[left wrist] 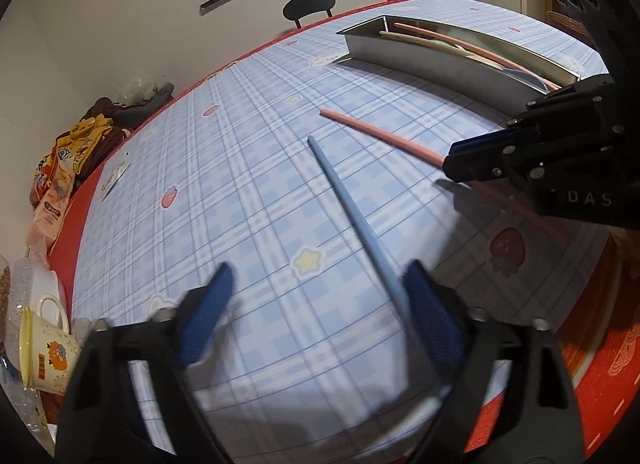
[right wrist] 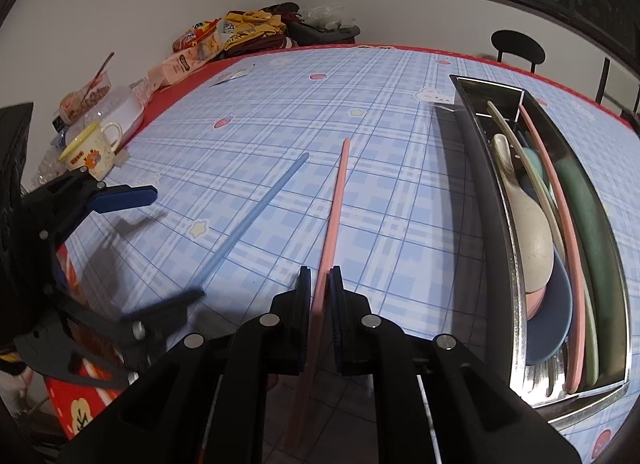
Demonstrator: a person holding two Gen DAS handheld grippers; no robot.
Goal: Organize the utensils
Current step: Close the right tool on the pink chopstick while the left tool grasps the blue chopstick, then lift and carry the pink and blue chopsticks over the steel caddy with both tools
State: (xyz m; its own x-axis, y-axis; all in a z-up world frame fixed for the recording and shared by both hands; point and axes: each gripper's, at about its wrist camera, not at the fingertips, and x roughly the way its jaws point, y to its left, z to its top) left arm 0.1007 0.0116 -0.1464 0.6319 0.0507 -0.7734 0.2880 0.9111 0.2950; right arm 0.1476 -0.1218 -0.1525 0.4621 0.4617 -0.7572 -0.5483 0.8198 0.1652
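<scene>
A blue chopstick (left wrist: 352,216) (right wrist: 256,208) lies on the blue plaid tablecloth. Its near end sits between the fingers of my left gripper (left wrist: 320,296) (right wrist: 160,248), close against the right-hand pad (left wrist: 432,312). The other pad stands well clear of it, so this gripper is open. My right gripper (right wrist: 320,272) (left wrist: 452,162) is shut on the near end of a pink chopstick (right wrist: 336,204) (left wrist: 380,134), which points away across the table. A long metal tray (right wrist: 472,168) (left wrist: 400,56) at the right holds spoons, another pink chopstick and other utensils.
A yellow-rimmed mug (left wrist: 48,348) (right wrist: 96,148), plastic containers and snack packets (left wrist: 60,176) (right wrist: 200,44) crowd the table's left edge. A black chair (left wrist: 308,6) (right wrist: 518,46) stands beyond the far edge. Red cloth shows along the table's border.
</scene>
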